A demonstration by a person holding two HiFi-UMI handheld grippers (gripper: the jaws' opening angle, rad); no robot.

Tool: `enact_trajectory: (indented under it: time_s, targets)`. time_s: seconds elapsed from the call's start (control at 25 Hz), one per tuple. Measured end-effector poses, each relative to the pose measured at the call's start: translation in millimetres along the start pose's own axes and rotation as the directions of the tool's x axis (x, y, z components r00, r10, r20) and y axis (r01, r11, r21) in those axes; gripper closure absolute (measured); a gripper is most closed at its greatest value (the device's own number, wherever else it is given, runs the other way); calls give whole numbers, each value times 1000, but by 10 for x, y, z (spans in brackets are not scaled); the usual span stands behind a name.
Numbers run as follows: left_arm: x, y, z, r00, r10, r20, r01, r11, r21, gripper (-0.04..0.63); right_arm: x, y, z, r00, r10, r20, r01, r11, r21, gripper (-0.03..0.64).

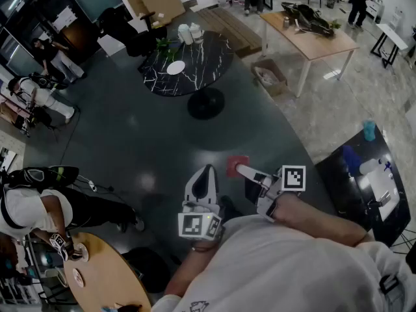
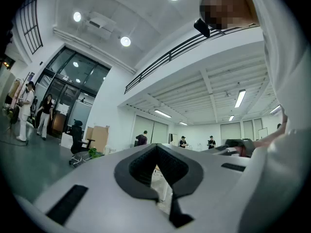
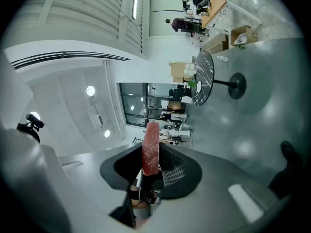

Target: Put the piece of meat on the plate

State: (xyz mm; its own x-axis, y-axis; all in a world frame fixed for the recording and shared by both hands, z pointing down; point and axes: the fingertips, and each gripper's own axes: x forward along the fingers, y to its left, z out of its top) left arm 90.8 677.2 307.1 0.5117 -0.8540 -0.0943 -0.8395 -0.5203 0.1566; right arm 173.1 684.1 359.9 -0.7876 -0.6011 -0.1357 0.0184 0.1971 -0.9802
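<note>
Right gripper (image 3: 151,174) pinches a flat, dark-red piece of meat (image 3: 151,147), edge-on.

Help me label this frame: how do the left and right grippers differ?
The right gripper is shut on the meat, a red slab sticking out past its jaws; the left gripper is shut with nothing between its jaws. The right gripper is rolled onto its side, so its view shows the floor at the right; the left gripper's view is upright. Both are held out in front of the person.
</note>
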Motion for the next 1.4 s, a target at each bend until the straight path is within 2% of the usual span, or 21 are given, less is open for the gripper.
enact_trajectory:
  time_s: [0.2,0.4,0.64,0.8,1.12,1.4]
  targets:
    - [196,272,-69,1000,-16,-17,16,1000,-23,589,292,-80,114,1000,12,-1,-12,1000,3,526]
    - [462,613,-175,996,-77,-34,76,997,-36,588,671,-169,361,999,17,40,-16,1000,-19,526]
    - [828,1107,-35,988,-143,-55,138,987,-76,588,1271,-269,611,997,-2,80,5,999,-33,526]
    - [949,1390,92,980,-191,-55,187,980,-71,588,1644,-225,637,996,3,91,-1,1000,-24,526]
    - [973,1936,131,982,-183,-54,179,981,-81,588,2160,-330,581,997,-2,78,6,998,-57,526]
    - [935,2195,130,987,-157,-47,152,985,-82,588,2367,-426,524,998,-17,63,20,999,-41,526]
